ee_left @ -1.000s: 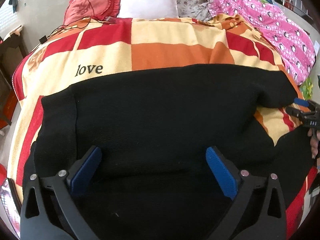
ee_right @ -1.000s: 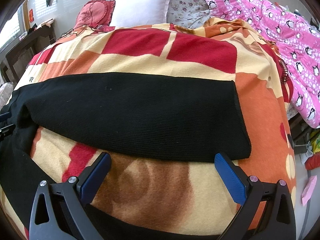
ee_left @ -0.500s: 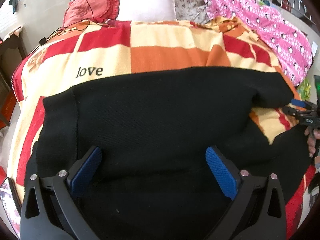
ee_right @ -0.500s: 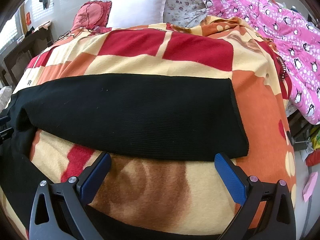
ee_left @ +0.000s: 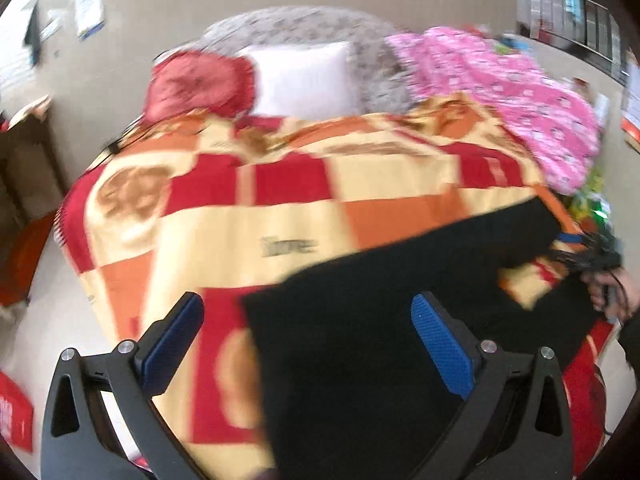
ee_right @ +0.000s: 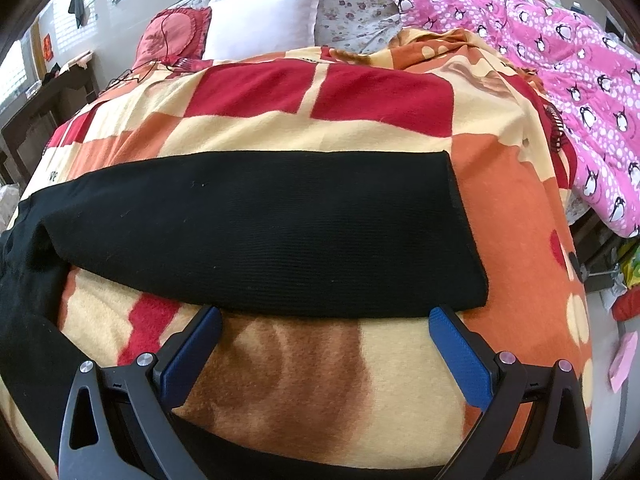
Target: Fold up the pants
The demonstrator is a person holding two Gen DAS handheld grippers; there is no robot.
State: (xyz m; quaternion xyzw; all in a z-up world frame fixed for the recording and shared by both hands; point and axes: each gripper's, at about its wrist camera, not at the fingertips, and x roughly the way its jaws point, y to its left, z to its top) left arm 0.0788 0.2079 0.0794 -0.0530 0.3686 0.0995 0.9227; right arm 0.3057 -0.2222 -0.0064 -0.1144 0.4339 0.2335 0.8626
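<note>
Black knit pants [ee_left: 380, 328] lie spread on a bed covered by a red, orange and cream checked blanket [ee_left: 280, 200]. In the blurred left wrist view my left gripper [ee_left: 308, 320] is open and empty, above the waist end's left edge. In the right wrist view one black leg [ee_right: 260, 232] lies flat across the blanket [ee_right: 360, 128], its hem at the right. My right gripper [ee_right: 324, 328] is open and empty, its fingertips at that leg's near edge. The right gripper also shows at the right edge of the left wrist view [ee_left: 588, 252].
A white pillow [ee_right: 260, 24], a red cushion [ee_right: 172, 36] and a flowered pillow [ee_right: 352, 0] lie at the bed's head. A pink penguin quilt [ee_right: 580, 60] lies along the right side. Dark furniture [ee_right: 44, 108] stands at the left. Floor shows beyond the bed's edges.
My left gripper has swung left and lifted away, so the pants now sit lower right in its blurred view. My right gripper has moved forward to the leg's near edge.
</note>
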